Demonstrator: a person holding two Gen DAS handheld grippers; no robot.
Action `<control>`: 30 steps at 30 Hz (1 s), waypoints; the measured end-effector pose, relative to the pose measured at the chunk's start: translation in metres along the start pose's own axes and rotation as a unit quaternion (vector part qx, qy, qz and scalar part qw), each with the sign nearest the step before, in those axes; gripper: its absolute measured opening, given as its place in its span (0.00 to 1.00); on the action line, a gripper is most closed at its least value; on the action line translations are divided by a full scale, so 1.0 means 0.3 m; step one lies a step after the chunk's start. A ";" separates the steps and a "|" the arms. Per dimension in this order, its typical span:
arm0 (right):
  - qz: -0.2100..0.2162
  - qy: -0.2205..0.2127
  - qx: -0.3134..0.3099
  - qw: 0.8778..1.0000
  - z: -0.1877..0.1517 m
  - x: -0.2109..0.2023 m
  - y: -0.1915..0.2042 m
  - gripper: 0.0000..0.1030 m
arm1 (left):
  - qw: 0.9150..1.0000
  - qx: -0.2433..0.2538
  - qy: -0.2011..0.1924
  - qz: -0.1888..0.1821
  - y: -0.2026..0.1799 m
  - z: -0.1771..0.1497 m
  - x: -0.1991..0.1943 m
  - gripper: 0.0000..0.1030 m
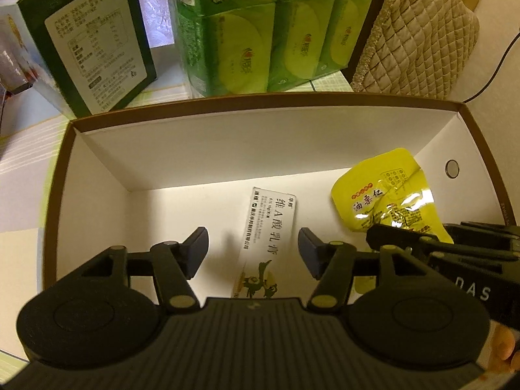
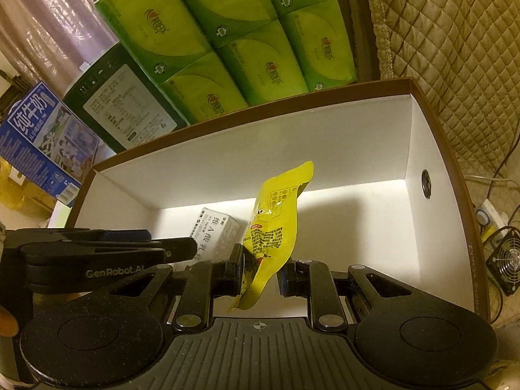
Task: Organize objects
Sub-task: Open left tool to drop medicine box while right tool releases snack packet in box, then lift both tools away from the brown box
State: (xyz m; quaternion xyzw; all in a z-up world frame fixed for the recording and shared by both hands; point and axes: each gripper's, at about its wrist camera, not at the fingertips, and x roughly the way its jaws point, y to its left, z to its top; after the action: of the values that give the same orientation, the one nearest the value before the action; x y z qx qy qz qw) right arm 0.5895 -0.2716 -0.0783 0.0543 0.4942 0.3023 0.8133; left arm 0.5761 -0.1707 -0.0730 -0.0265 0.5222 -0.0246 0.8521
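My two wrist cameras look down and forward, close above the open cardboard box (image 1: 260, 149); both share its white interior.

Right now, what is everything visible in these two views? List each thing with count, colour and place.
open box: one, brown outside, white inside, centre of the table.
small carton: one, white with black print, lying flat on the box floor.
snack pouch: one, yellow, between the right gripper's fingers above the box floor.
tissue packs: a stacked bundle, green, behind the box.
dark green carton: one, standing behind the box on the left.
milk carton: one, blue, far left.
quilted cover: one, beige, right of the tissue.
small fan: one, black, far right.
left gripper: black, open above the small carton.
right gripper: black, around the pouch.
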 end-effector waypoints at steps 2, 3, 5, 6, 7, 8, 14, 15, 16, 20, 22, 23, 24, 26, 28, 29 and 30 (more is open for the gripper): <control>0.001 -0.001 0.001 1.000 0.002 0.002 0.001 0.17 | 1.000 -0.001 -0.001 0.000 0.005 0.001 -0.007 0.58; 0.001 -0.001 0.002 1.000 0.004 0.003 0.002 0.17 | 1.000 -0.001 -0.002 0.001 0.007 0.001 -0.011 0.59; 0.001 -0.002 0.002 1.000 0.006 0.004 0.005 0.17 | 1.000 0.000 -0.003 0.006 0.010 0.001 -0.018 0.61; 0.002 -0.004 0.002 1.000 0.007 0.004 0.006 0.17 | 1.000 0.001 -0.004 0.007 0.013 0.000 -0.023 0.61; 0.006 -0.007 0.001 1.000 0.008 0.003 0.008 0.17 | 1.000 0.001 -0.006 0.008 0.014 0.001 -0.027 0.61; 0.009 -0.012 -0.003 1.000 0.009 0.002 0.011 0.17 | 1.000 0.001 -0.007 0.008 0.015 0.000 -0.032 0.62; 0.012 -0.028 0.004 1.000 0.012 0.001 0.019 0.53 | 1.000 0.005 -0.015 0.016 0.027 -0.006 -0.063 0.71; 0.010 -0.034 0.004 0.999 0.011 -0.005 0.020 0.56 | 1.000 0.006 -0.017 0.020 0.029 -0.007 -0.069 0.72; 0.011 -0.038 0.004 0.999 0.012 -0.010 0.021 0.58 | 1.000 0.007 -0.018 0.021 0.031 -0.007 -0.076 0.73; 0.011 -0.043 0.008 0.999 0.015 -0.031 0.024 0.63 | 0.999 0.007 -0.025 0.021 0.036 -0.013 -0.101 0.76; 0.012 -0.047 0.008 0.999 0.015 -0.045 0.026 0.65 | 0.999 0.008 -0.029 0.022 0.034 -0.019 -0.116 0.78; 0.011 -0.049 0.008 0.999 0.014 -0.052 0.027 0.66 | 0.999 0.009 -0.031 0.023 0.034 -0.022 -0.124 0.79; 0.011 -0.050 0.009 0.999 0.013 -0.059 0.028 0.68 | 0.999 0.008 -0.033 0.023 0.034 -0.025 -0.131 0.80; 0.012 -0.053 0.008 0.998 0.012 -0.073 0.030 0.69 | 0.999 0.007 -0.035 0.024 0.034 -0.029 -0.142 0.80; 0.012 -0.058 0.010 0.998 0.009 -0.090 0.031 0.70 | 0.999 0.006 -0.037 0.025 0.034 -0.035 -0.155 0.80; 0.013 -0.061 0.012 0.998 0.008 -0.099 0.031 0.70 | 0.999 0.006 -0.038 0.025 0.033 -0.039 -0.162 0.81; 0.014 -0.064 0.014 0.998 0.006 -0.110 0.031 0.71 | 0.999 0.006 -0.040 0.024 0.033 -0.044 -0.171 0.81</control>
State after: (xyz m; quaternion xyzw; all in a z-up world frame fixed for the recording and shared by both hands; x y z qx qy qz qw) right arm 0.5762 -0.2817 -0.0484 0.0918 0.4447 0.3027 0.8379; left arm 0.5413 -0.1573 -0.0340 -0.0100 0.4879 -0.0056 0.8728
